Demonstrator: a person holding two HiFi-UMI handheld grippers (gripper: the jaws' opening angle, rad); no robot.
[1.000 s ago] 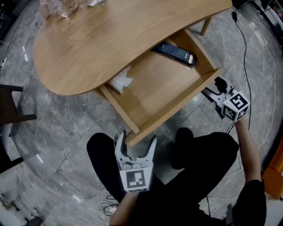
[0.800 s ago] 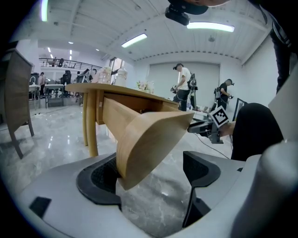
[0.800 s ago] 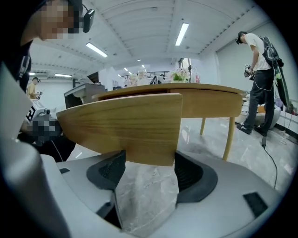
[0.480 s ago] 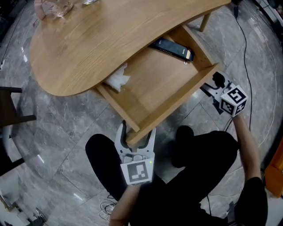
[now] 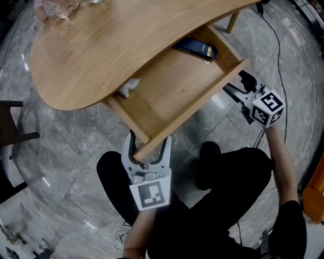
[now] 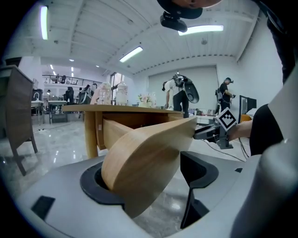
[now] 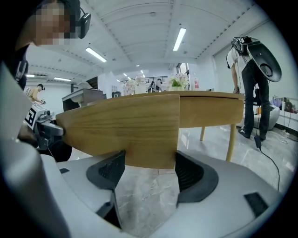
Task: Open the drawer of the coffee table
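Note:
The coffee table's oval wooden top [image 5: 116,45] overhangs a drawer [image 5: 172,96] that stands pulled out toward me. Inside lie a dark phone [image 5: 195,48] and a crumpled white tissue [image 5: 126,87], both partly under the top. My left gripper [image 5: 149,139] straddles the left corner of the drawer front [image 6: 149,153]. Its jaws have just been closing; the left pad [image 6: 100,183] meets the wood, while the right pad [image 6: 202,169] stands off it. My right gripper [image 5: 235,83] is shut on the drawer front's right end [image 7: 135,135], with both pads against the wood.
Glassware [image 5: 53,7] stands on the table's far left end. A dark chair [image 5: 12,131] is at the left and a black cable [image 5: 283,55] runs over the marble floor at the right. My black-clad legs [image 5: 228,182] are just below the drawer. People stand in the background [image 6: 179,97].
My left gripper has moved forward, so the drawer's left corner now sits deeper between its jaws. The phone and tissue show less from under the table top. The right gripper has stayed put.

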